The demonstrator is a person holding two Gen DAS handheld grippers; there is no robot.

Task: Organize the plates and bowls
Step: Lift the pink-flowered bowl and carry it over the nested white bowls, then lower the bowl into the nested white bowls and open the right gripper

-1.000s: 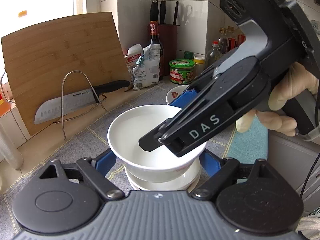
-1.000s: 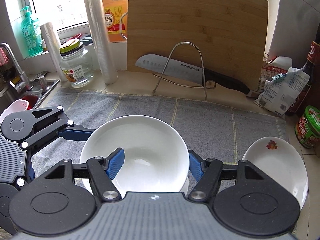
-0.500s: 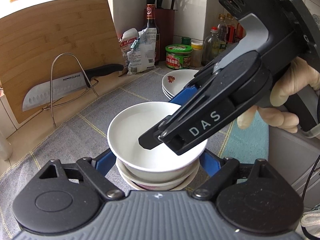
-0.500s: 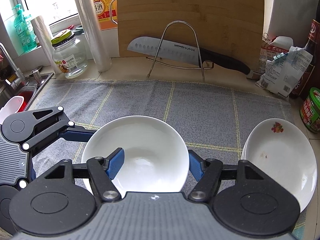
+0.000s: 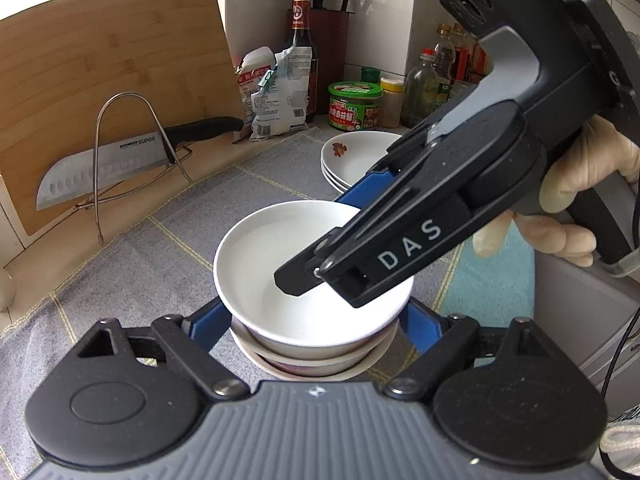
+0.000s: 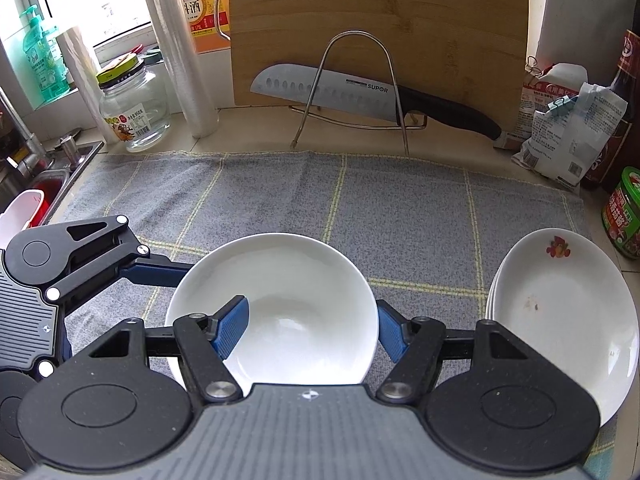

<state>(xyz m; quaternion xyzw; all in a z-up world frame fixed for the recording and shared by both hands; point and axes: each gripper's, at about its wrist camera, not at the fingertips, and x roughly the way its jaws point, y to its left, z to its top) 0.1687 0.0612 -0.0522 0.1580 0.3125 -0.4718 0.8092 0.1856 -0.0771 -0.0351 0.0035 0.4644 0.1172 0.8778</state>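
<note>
A stack of white bowls [image 5: 276,264] stands on the grey checked cloth [image 5: 132,264]; the top bowl [image 6: 288,296] is plain white. My left gripper [image 5: 316,326] straddles the stack, its blue fingers [image 5: 206,326] against the sides of the lower bowls, shut on them. My right gripper [image 6: 312,330] reaches over the top bowl, one blue finger [image 6: 230,330] inside it and the other outside its right rim, jaws wide. It also shows in the left wrist view [image 5: 400,240]. A stack of white plates [image 6: 560,312] with a flower mark lies to the right.
A bamboo cutting board [image 6: 376,28] and a knife [image 6: 360,92] on a wire stand are at the back. A glass jar [image 6: 134,108], film rolls [image 6: 180,48] and a sink [image 6: 52,184] are left. Bags [image 6: 568,128], bottles and a green tub [image 5: 354,104] stand right.
Both grippers and the bowl stack have moved together over the cloth towards the plate stack, which now shows closer. The grips look the same.
</note>
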